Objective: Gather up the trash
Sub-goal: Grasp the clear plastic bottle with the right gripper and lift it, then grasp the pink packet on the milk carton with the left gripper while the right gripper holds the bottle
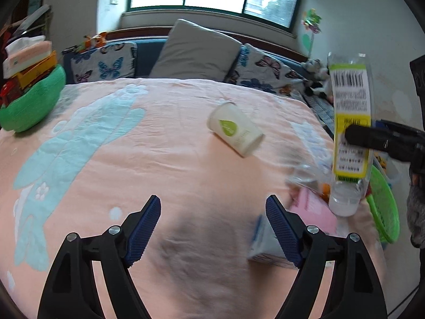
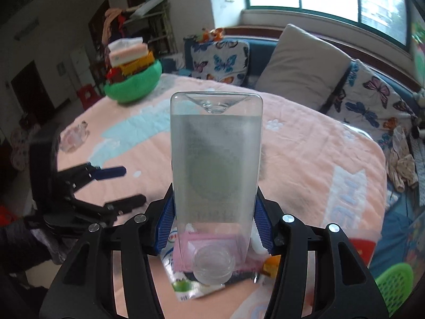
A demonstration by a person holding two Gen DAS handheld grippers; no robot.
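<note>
STEP: carrying trash | right gripper (image 2: 213, 226) fingers clamped on clear bottle (image 2: 216, 159), cap down, above bed (image 1: 159, 146) | left gripper (image 1: 212, 228) fingers apart, empty | NEXT: probably drop bottle into green basket (image 1: 385, 207) beside bed; cup (image 1: 233, 130) remains.

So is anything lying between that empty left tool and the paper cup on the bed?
Nothing visible does. The left tool hangs open above bare pink blanket, and the tipped paper cup lies further up the bed with only blanket between them.
</note>
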